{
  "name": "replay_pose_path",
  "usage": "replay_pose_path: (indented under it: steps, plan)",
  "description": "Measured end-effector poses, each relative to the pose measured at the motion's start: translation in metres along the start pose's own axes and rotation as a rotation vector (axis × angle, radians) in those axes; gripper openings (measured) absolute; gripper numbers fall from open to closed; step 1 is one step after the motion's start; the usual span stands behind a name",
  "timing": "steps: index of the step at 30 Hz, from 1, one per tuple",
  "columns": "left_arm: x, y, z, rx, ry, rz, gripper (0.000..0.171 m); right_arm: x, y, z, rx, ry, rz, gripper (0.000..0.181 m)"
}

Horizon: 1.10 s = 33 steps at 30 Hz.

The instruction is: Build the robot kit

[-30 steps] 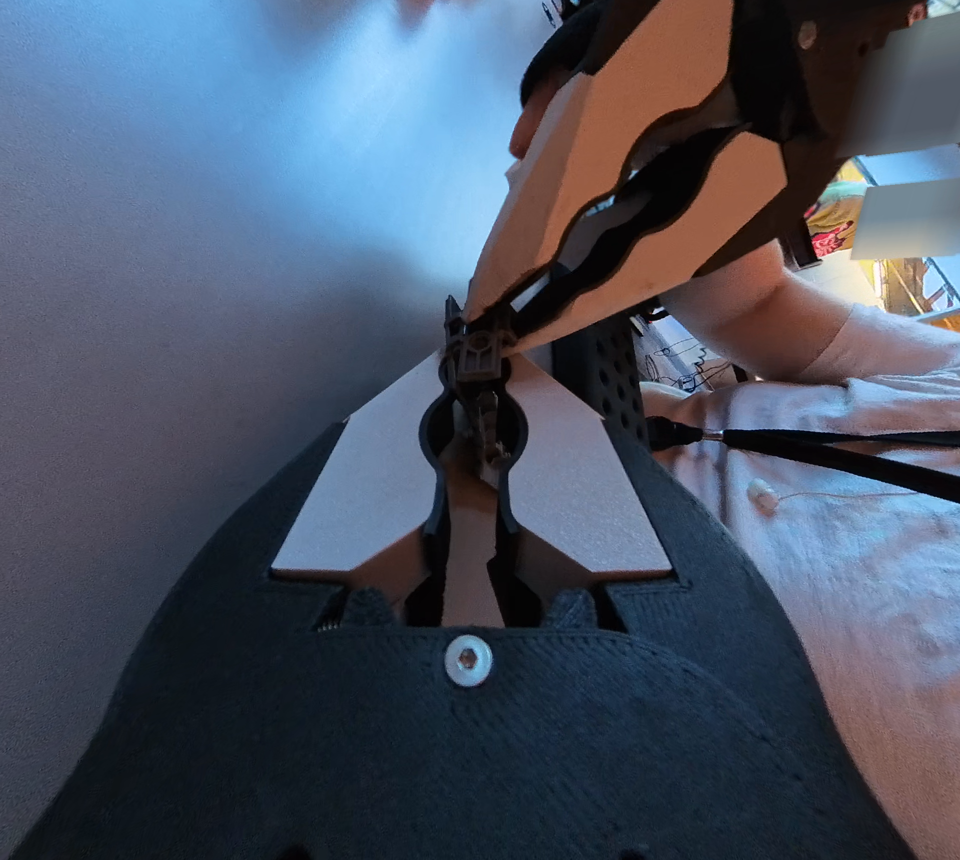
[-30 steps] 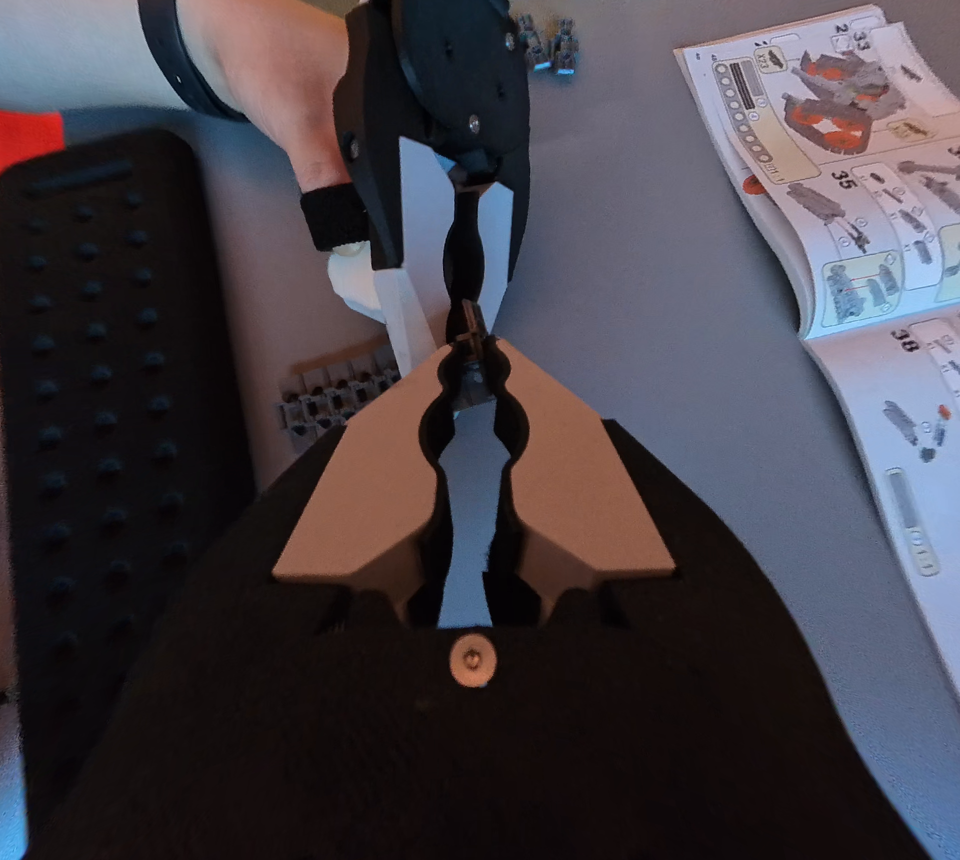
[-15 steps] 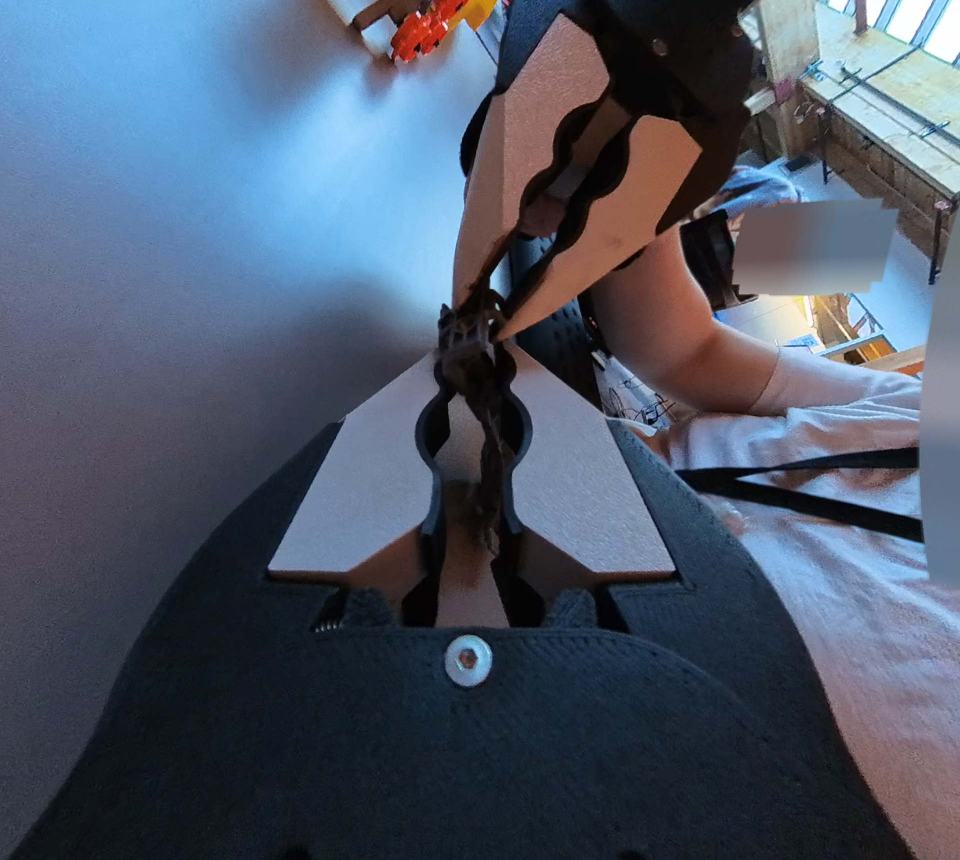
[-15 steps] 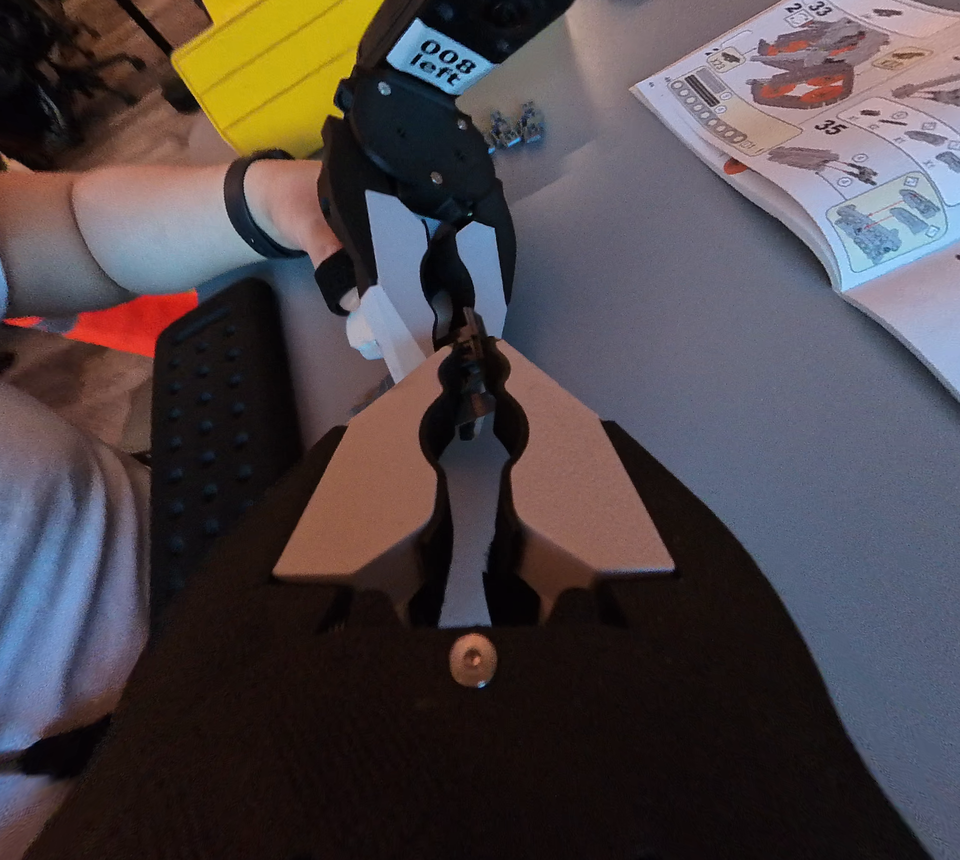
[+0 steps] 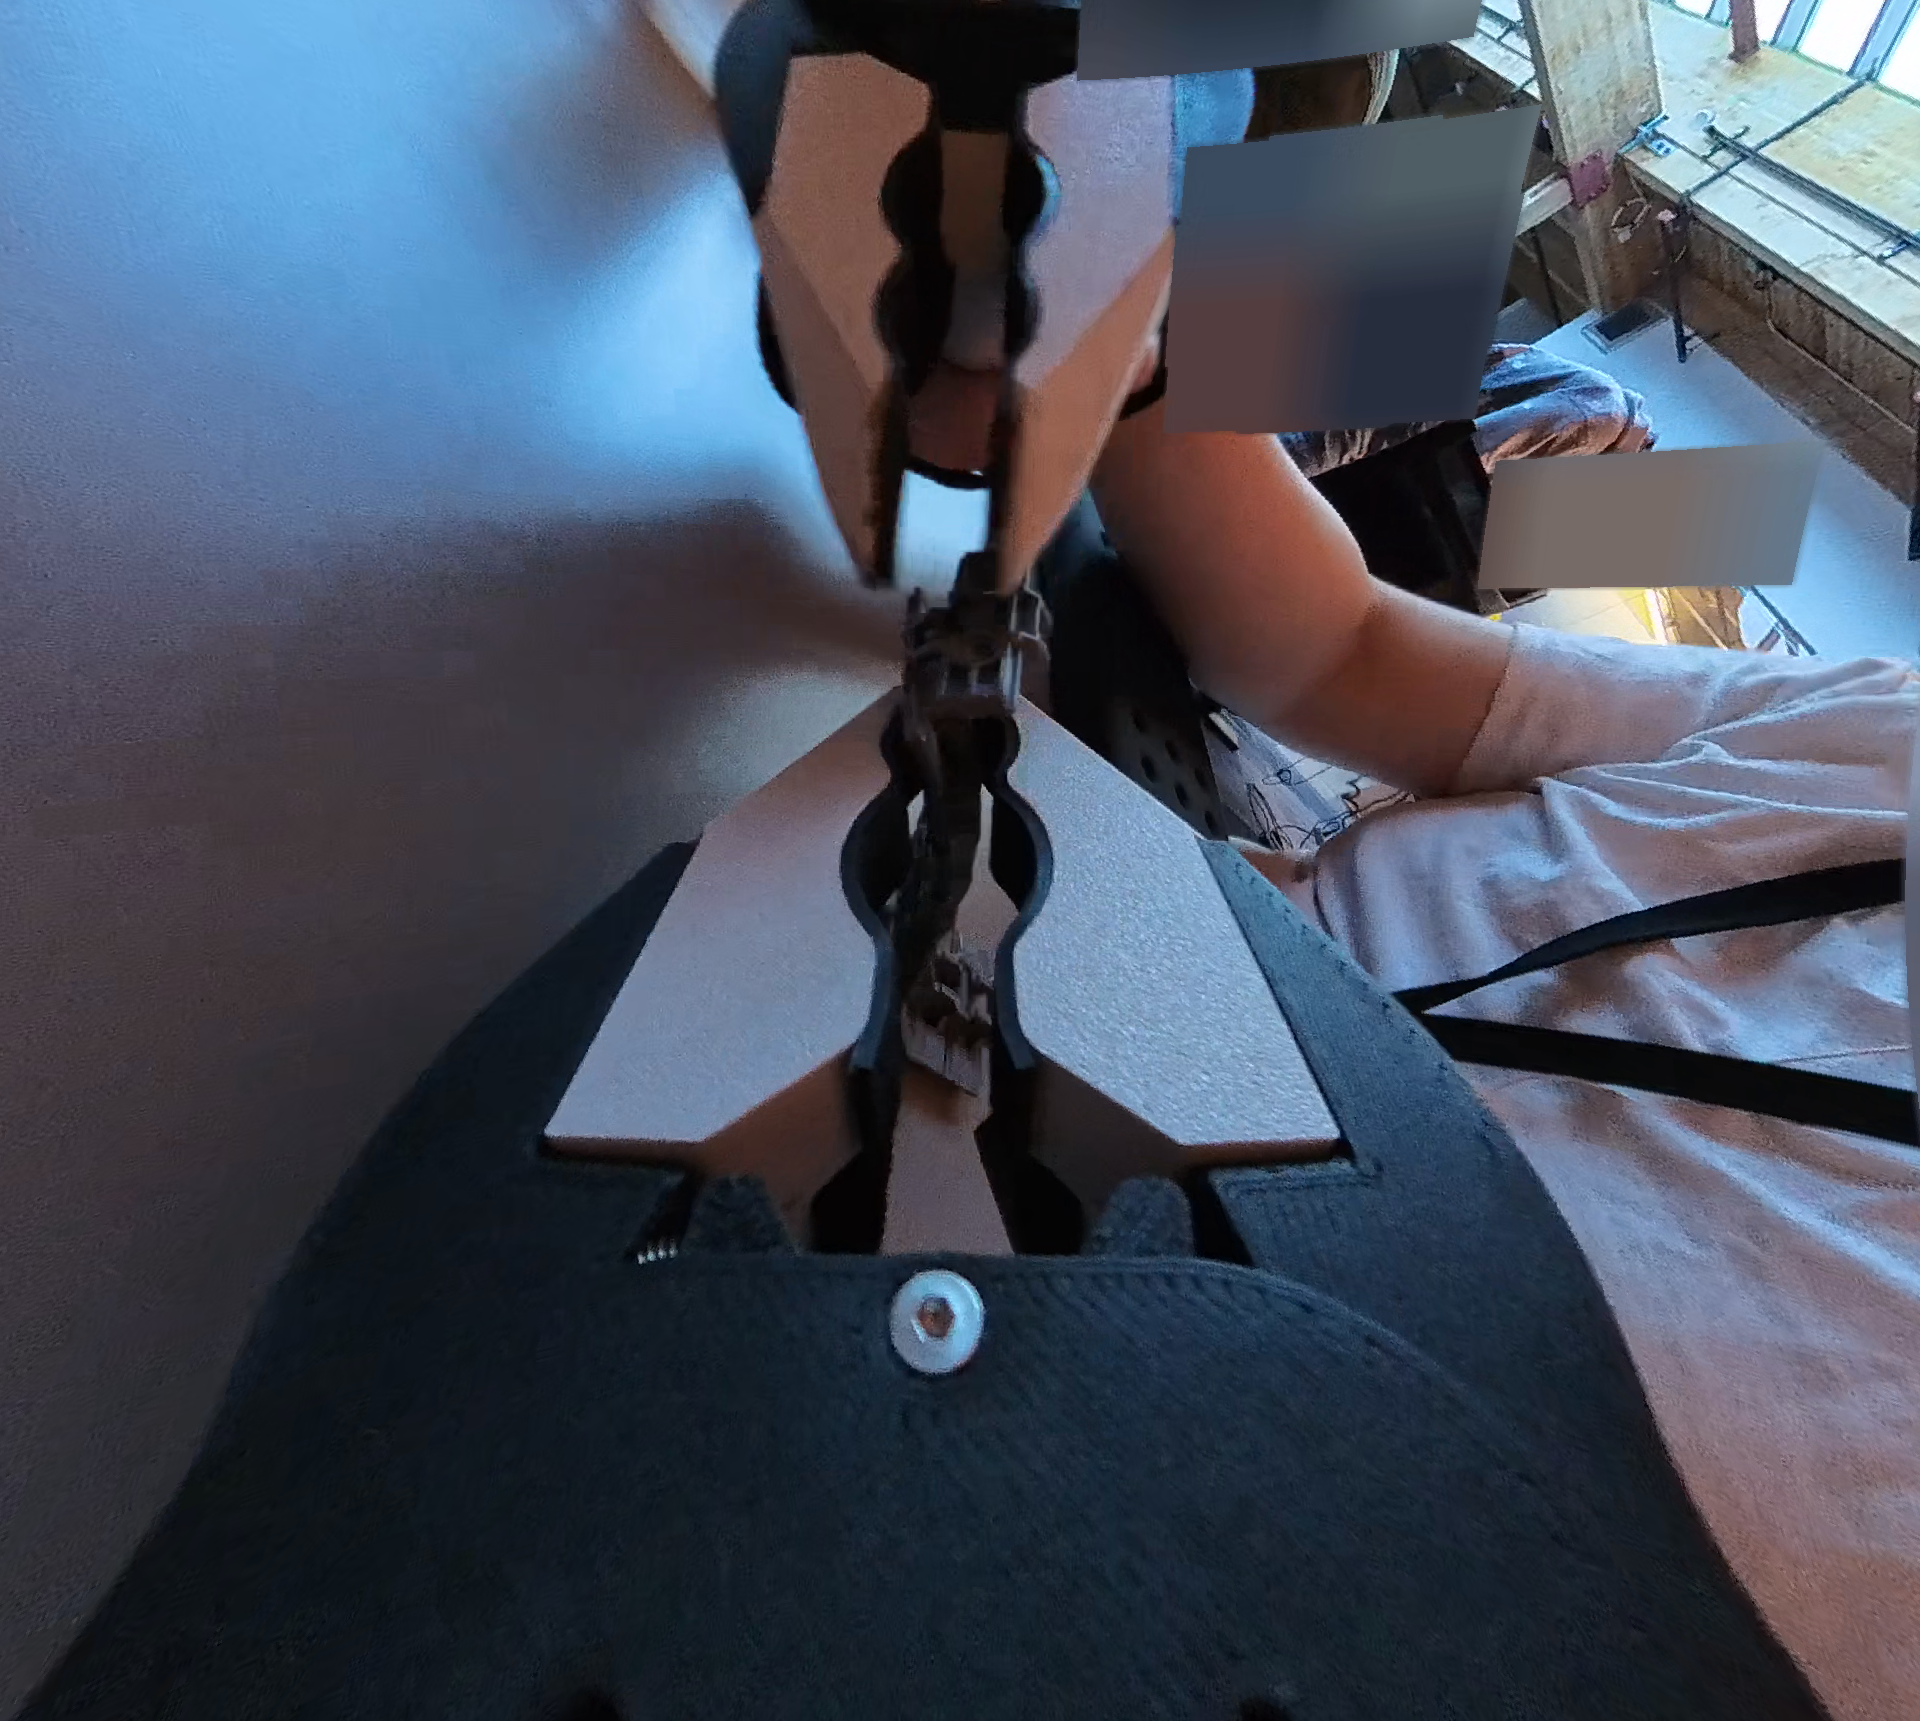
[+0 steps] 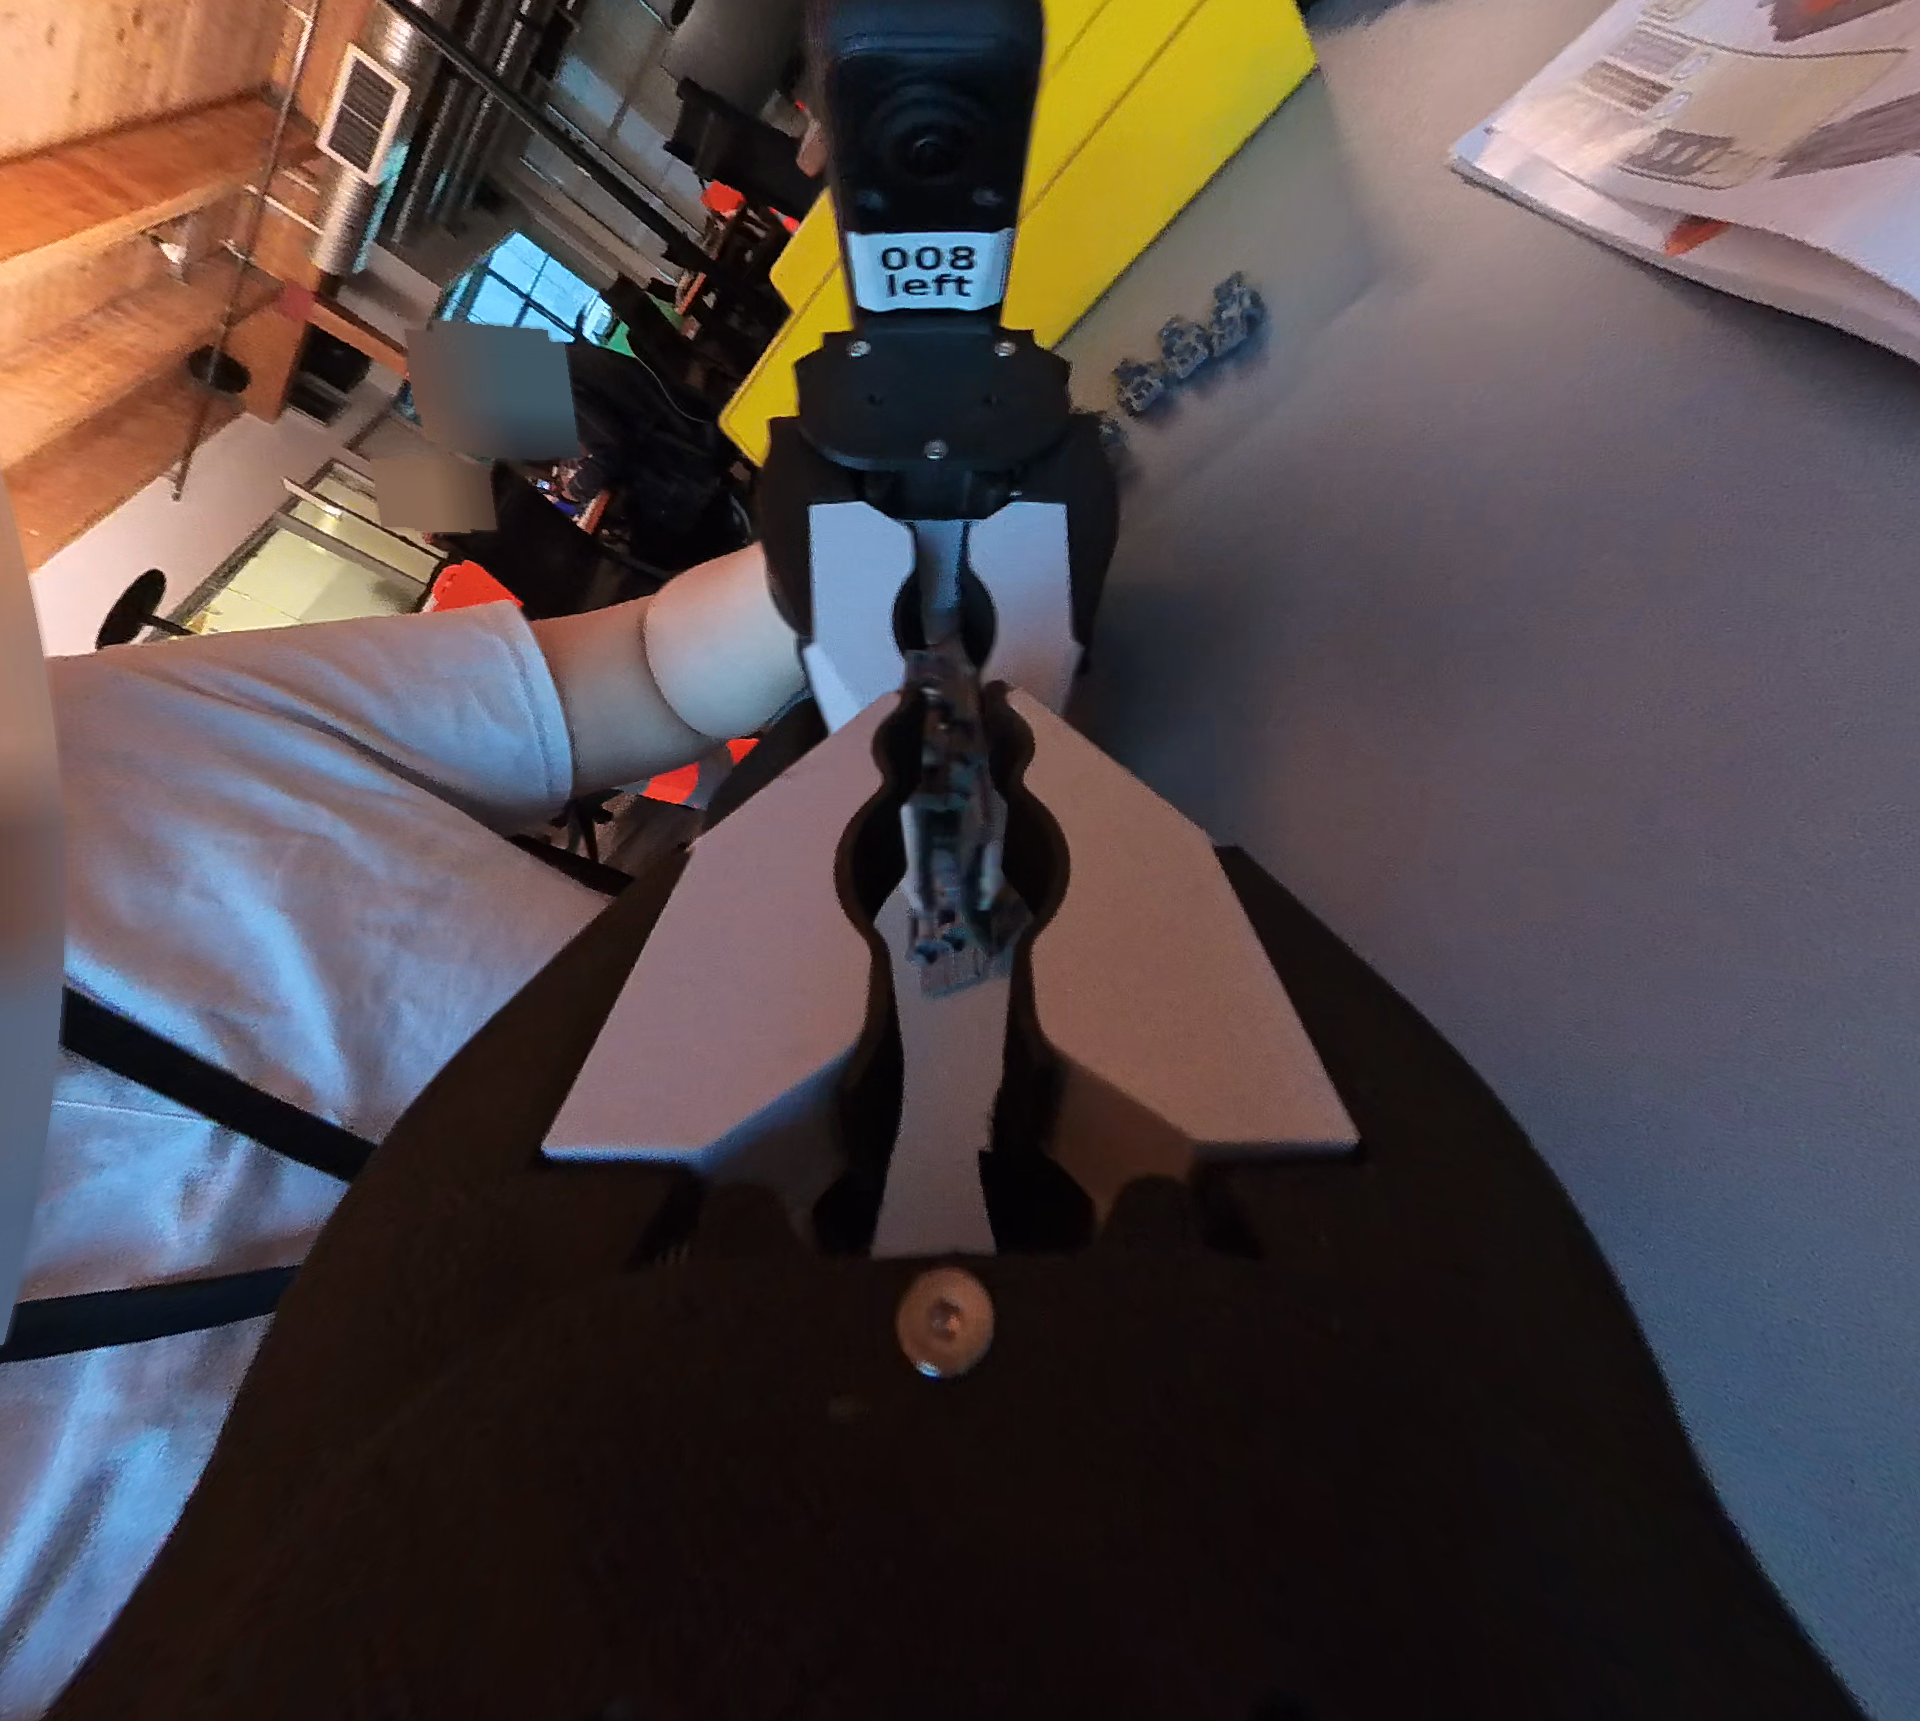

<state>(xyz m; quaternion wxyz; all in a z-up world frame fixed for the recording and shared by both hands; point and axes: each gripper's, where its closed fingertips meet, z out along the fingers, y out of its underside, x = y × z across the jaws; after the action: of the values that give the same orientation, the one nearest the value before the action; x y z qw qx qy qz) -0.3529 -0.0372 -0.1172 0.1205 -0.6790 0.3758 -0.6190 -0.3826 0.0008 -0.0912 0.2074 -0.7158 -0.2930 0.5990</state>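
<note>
The left gripper [image 5: 951,715] is squeezed tight on a dark chain of little plastic links [image 5: 940,882]. The chain runs down between its two fingers and sticks out past the tips.

The right gripper [image 6: 951,705] faces the left one, tip to tip, up above the grey table [image 6: 1507,736]. It is clamped on its own end of the chain, a short grey and black piece [image 6: 951,882] that lies between its fingers. In the left wrist view its tips look a little apart just past the chain, but the picture is blurry there.

Farther back from the chain, some small grey pieces [image 6: 1190,346] sit on the table. Beside them is a yellow bin [image 6: 1143,61]. An open paper booklet [image 6: 1714,113] lies farther off on the table.
</note>
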Motion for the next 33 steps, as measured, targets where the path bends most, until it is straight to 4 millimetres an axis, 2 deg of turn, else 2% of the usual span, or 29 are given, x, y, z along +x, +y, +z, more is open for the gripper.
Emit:
replay_pose_path:
  steps: [2,5,8,11,14,19,22,24,28,30,33]
  plan:
    - [-0.001,0.001,0.001,-0.003,-0.002,-0.007,0.006,0.009,0.002,-0.002,-0.019,0.013,0.003,0.012]
    - [-0.003,0.0,0.0,0.0,0.004,-0.048,0.006,0.002,0.0,-0.005,-0.013,-0.041,-0.028,0.014]
    - [-0.004,-0.002,-0.001,0.015,0.008,-0.065,0.006,-0.001,-0.003,-0.009,0.015,0.015,-0.124,0.018]
    - [-0.003,-0.004,-0.002,0.029,-0.003,-0.029,0.006,-0.002,-0.001,-0.009,0.029,0.011,-0.063,0.037]
    - [-0.008,-0.004,-0.002,0.02,-0.079,0.031,0.006,-0.004,0.005,-0.005,0.018,-0.029,0.046,0.04]
    - [-0.009,0.001,0.001,-0.029,-0.169,0.169,0.006,-0.004,0.008,0.0,0.006,-0.034,0.107,0.039]
    - [-0.008,0.004,0.004,-0.046,-0.171,0.183,0.006,-0.002,0.014,0.002,-0.035,-0.046,0.114,0.037]
    - [-0.009,0.005,0.004,-0.049,-0.179,0.189,0.006,-0.007,0.02,0.003,-0.083,-0.093,0.126,0.033]
    - [-0.009,0.006,0.005,-0.057,-0.191,0.205,0.006,-0.009,0.021,0.002,-0.084,-0.102,0.115,0.032]
    - [-0.009,0.007,0.005,-0.063,-0.196,0.213,0.006,-0.009,0.023,0.002,-0.096,-0.098,0.103,0.022]
    - [-0.01,0.007,0.006,-0.067,-0.203,0.216,0.006,-0.009,0.024,0.002,-0.101,-0.083,0.077,0.022]
